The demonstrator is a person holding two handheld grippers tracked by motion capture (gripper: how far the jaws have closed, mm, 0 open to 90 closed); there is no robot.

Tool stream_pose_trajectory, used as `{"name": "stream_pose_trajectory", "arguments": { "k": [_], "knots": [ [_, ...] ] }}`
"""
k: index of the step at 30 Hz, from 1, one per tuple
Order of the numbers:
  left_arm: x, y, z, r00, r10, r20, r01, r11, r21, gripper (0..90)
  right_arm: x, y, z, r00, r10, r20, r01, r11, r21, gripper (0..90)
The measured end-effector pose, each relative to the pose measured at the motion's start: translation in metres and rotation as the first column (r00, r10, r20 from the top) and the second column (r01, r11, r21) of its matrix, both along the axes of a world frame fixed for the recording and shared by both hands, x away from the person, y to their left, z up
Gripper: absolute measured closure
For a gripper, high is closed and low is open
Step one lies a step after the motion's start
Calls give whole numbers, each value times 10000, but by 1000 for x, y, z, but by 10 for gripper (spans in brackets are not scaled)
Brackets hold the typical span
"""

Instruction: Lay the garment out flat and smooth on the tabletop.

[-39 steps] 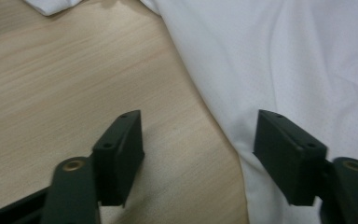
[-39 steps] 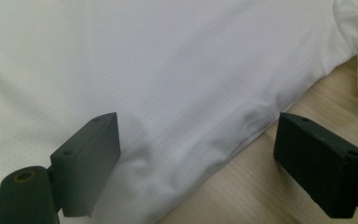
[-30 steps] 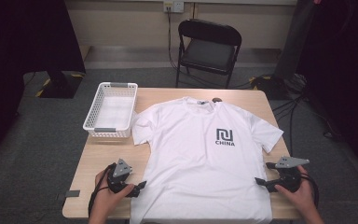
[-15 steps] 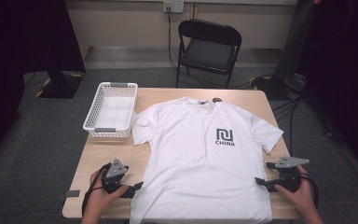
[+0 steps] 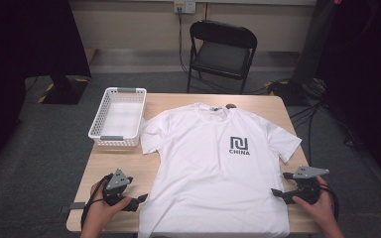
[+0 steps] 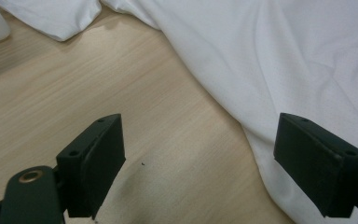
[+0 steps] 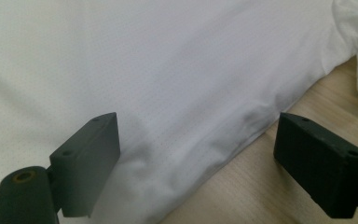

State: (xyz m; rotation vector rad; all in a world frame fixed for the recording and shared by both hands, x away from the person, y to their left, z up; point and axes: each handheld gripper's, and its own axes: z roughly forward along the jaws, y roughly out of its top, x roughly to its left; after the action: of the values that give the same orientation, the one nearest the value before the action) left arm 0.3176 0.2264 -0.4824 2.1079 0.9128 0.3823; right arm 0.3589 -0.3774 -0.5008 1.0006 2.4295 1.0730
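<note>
White t-shirt [image 5: 213,173] lies flat on the wooden table [image 5: 168,99], front up. Left of the shirt, the left claw [image 5: 138,200] sits spread wide at its hem; right of it, the right claw [image 5: 276,193] is spread too. I'd pinch both side edges evenly. Basket [image 5: 118,118] left of the shirt, chair [image 5: 221,49] behind, grey carpet.

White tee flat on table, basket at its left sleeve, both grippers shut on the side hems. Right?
Not quite. Both the left gripper and right gripper are open, fingers spread at the tee's side hems, as both gripper views show. The basket and flat tee are right.
</note>
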Motion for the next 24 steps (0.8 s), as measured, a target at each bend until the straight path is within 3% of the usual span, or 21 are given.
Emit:
{"name": "stream_pose_trajectory", "arguments": {
  "k": [7, 16, 24],
  "knots": [
    [-1, 8, -1, 9999, 119, -55, -120, 9998, -161, 161, 0, 0, 0, 10000, 1, 0, -1, 10000, 1, 131],
    [-2, 12, -2, 10000, 35, -67, -35, 10000, -52, 160, 0, 0, 0, 10000, 1, 0, -1, 10000, 0, 131],
    [-4, 21, -2, 9995, 306, -13, -307, 9994, -132, 160, 0, 0, 0, 10000, 0, 0, 0, 10000, 0, 131]
  ]
}}
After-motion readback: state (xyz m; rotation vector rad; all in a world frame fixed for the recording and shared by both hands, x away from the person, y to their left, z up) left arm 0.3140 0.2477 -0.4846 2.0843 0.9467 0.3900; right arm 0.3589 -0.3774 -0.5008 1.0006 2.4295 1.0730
